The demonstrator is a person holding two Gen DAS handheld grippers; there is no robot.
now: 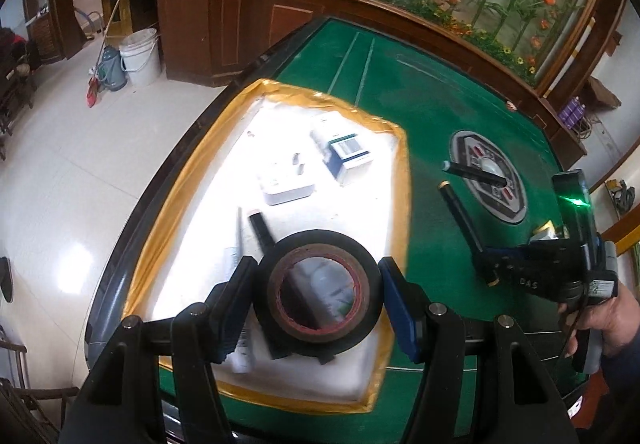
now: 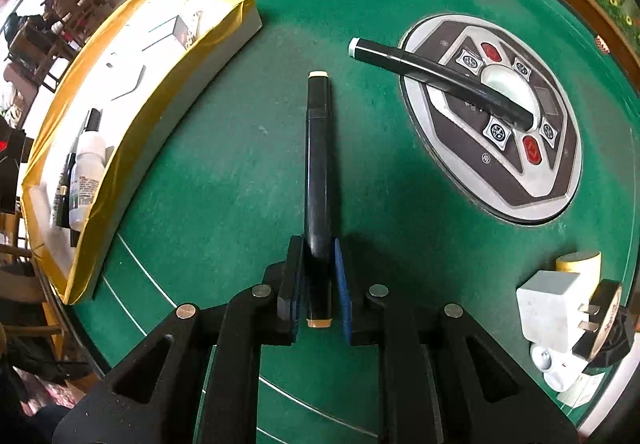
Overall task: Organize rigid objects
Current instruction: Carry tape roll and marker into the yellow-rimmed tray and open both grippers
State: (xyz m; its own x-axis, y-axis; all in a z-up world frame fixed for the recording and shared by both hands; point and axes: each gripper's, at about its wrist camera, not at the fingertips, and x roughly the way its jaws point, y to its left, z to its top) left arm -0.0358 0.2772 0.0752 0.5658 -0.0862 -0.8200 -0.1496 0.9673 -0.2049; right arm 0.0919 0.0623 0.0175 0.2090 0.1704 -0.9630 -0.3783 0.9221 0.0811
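**Surfaces and finishes**

Table (image 2: 224, 172): matt green felt, slightly fuzzy. Tray (image 2: 120, 148): rim wrapped in glossy yellow tape. Marker (image 2: 318, 164): smooth black plastic, mild sheen. Tape roll (image 1: 320, 284): glossy black. Centre panel (image 2: 492, 116): shiny silver-and-black plastic. Plug adapter (image 2: 546, 308): matt white plastic.

Surface (image 2: 224, 172): green felt with thin white lines. Tray (image 2: 120, 148): white, rim wrapped in yellow-gold tape. Tape roll (image 1: 318, 294): black, red inner core. Marker (image 2: 318, 164) between the right jaws: black, cream end caps. Second marker (image 2: 440, 80): black, pale grey-green cap. Control panel (image 2: 492, 116): silver and dark grey, red buttons (two seen). Plug adapter (image 2: 548, 308): white. Jaws: black with blue pads.
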